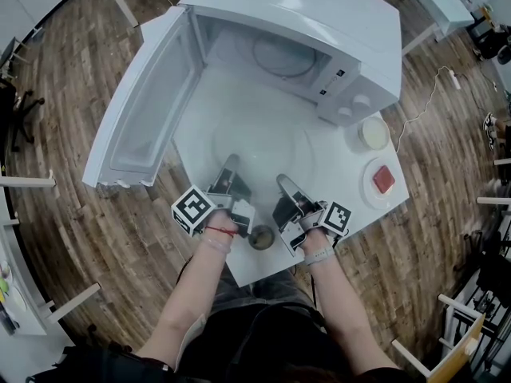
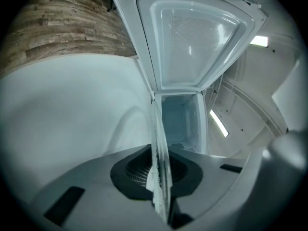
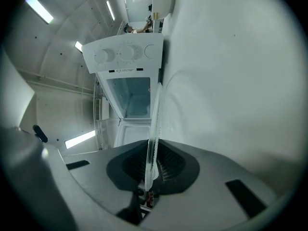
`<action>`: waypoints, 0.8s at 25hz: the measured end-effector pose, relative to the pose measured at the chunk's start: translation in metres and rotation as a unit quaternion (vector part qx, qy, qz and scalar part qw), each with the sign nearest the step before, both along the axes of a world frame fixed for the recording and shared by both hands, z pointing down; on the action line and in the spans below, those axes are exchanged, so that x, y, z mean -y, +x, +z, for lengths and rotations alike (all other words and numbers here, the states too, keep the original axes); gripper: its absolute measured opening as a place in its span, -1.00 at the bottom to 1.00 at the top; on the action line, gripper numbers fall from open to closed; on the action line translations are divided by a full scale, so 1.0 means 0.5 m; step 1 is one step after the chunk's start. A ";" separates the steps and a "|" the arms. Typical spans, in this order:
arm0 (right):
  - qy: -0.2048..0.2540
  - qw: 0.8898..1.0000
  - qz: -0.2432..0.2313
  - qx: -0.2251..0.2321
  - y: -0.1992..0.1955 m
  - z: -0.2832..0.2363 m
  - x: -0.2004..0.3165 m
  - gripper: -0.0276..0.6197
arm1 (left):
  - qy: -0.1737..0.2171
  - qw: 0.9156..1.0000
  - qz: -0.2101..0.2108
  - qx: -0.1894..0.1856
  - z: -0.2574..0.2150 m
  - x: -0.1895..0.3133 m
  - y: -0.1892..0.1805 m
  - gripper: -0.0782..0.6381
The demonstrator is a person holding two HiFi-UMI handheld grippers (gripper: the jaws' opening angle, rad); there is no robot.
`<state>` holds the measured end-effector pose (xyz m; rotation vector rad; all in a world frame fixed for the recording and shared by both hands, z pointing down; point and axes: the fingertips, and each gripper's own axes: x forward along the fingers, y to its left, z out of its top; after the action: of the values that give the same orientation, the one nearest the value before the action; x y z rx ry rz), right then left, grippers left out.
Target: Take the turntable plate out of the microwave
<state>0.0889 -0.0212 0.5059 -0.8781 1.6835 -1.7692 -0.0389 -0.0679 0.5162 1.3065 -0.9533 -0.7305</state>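
The clear glass turntable plate (image 1: 263, 140) is outside the white microwave (image 1: 319, 22), low over the white table (image 1: 200, 142) in front of the open cavity. My left gripper (image 1: 231, 164) is shut on its near left rim and my right gripper (image 1: 284, 182) on its near right rim. In the left gripper view the plate (image 2: 158, 143) shows edge-on, pinched between the jaws of the left gripper (image 2: 161, 186). The right gripper view shows the same: the plate's rim (image 3: 154, 124) is clamped in the right gripper (image 3: 150, 177). A roller ring (image 1: 283, 54) lies on the cavity floor.
The microwave door (image 1: 148, 102) stands wide open to the left, past the table's edge. At the table's right corner sit a pale round dish (image 1: 374, 133) and a white plate with a red block (image 1: 383, 179). A small cup (image 1: 261, 237) stands between my hands at the near edge.
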 end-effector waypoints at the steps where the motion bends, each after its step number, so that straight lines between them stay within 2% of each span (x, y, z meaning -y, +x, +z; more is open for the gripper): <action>1: -0.002 1.000 0.000 0.000 0.000 0.003 -0.001 -0.78 | -0.001 1.000 0.000 0.001 0.002 -0.001 0.000 -0.70; 20: -0.032 0.999 0.009 0.012 -0.002 0.014 -0.015 -0.78 | -0.022 1.000 -0.004 -0.004 0.012 -0.015 -0.003 -0.70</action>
<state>0.0879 -0.0138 0.5127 -0.8946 1.6065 -1.8233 -0.0406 -0.0604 0.5221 1.2608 -0.9642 -0.7156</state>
